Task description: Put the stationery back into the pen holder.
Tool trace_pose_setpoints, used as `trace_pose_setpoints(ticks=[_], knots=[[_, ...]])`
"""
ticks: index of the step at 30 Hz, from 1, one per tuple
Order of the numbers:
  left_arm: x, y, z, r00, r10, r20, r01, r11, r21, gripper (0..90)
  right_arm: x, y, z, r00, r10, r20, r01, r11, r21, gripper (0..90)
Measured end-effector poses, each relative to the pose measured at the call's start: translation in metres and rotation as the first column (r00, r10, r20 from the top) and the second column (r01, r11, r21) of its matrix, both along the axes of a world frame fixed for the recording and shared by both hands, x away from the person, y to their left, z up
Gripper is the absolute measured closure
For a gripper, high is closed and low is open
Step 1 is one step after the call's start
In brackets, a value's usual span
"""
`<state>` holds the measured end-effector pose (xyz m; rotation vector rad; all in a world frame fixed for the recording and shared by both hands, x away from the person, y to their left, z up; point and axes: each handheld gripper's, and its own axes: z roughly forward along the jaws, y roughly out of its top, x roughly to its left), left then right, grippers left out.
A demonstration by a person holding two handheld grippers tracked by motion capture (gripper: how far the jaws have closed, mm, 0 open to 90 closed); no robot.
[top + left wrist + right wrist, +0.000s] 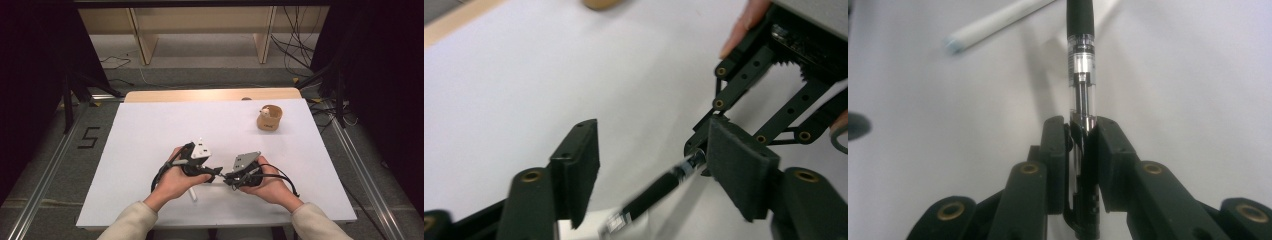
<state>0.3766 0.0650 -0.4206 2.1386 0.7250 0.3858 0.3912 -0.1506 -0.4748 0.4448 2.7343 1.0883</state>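
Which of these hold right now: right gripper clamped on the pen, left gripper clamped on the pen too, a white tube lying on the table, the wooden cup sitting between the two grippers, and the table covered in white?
1. The right gripper is clamped on the pen. True.
2. The left gripper is clamped on the pen too. False: its jaws stand apart, with the pen passing between them untouched.
3. A white tube lies on the table. True.
4. The wooden cup sits between the two grippers. False: it stands apart from them, toward the far right of the table.
5. The table is covered in white. True.
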Motion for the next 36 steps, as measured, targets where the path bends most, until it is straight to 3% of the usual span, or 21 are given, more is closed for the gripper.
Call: trace_pose_setpoints(ticks=[1, 2, 4, 7, 10, 15, 20, 28, 32, 34, 36], knots=[[0.0, 0.004, -0.001, 0.9998, 0.022, 0.001, -0.021, 0.9994, -0.026, 35.1, 0.0, 0.0, 0.0, 1.0, 0.0, 0.0, 0.0, 1.0, 0.0, 76.0], [0.0, 0.007, -0.003, 0.9991, 0.042, 0.005, -0.041, 0.9981, -0.046, 31.5, 0.002, -0.003, 0.001, 0.9974, -0.07, -0.017, 0.071, 0.996, 0.05, 75.9], [0.0, 0.013, -0.007, 0.9967, 0.08, 0.007, -0.08, 0.9942, -0.072, 29.9, 0.002, -0.004, 0.001, 0.9957, -0.09, -0.019, 0.091, 0.994, 0.066, 76.0], [-0.001, 0.019, -0.014, 0.9916, 0.13, -0.005, -0.129, 0.9833, -0.128, 29.6, 0.004, -0.005, 0.0, 0.9885, -0.148, -0.032, 0.15, 0.981, 0.123, 76.0], [0.0, 0.021, -0.016, 0.9875, 0.157, -0.011, -0.157, 0.9755, -0.154, 29.0, 0.005, -0.005, -0.001, 0.9856, -0.168, -0.022, 0.169, 0.978, 0.123, 76.0], [0.002, 0.015, -0.022, 0.9855, 0.162, -0.052, -0.168, 0.969, -0.181, 30.6, 0.005, -0.006, 0.0, 0.9816, -0.19, -0.019, 0.191, 0.969, 0.155, 76.0], [0.007, 0.006, -0.026, 0.9796, 0.171, -0.106, -0.192, 0.9535, -0.233, 35.0, 0.004, -0.004, 0.001, 0.9822, -0.187, -0.016, 0.187, 0.967, 0.174, 76.0], [0.013, -0.003, -0.029, 0.9692, 0.184, -0.163, -0.23, 0.9152, -0.331, 48.3, 0.002, -0.002, 0.004, 0.9835, -0.181, 0.002, 0.176, 0.959, 0.222, 76.0], [0.011, -0.006, -0.028, 0.9702, 0.201, -0.135, -0.238, 0.8972, -0.372, 63.3, 0.0, 0.0, 0.003, 0.9846, -0.175, -0.006, 0.172, 0.958, 0.232, 75.9], [0.01, -0.006, -0.026, 0.9736, 0.185, -0.134, -0.224, 0.888, -0.402, 69.6, 0.0, 0.0, 0.003, 0.9843, -0.176, -0.009, 0.173, 0.955, 0.24, 75.8], [0.008, -0.009, -0.024, 0.9793, 0.167, -0.115, -0.2, 0.8881, -0.414, 73.8, 0.0, 0.002, 0.003, 0.9834, -0.181, -0.005, 0.177, 0.953, 0.247, 75.6]])
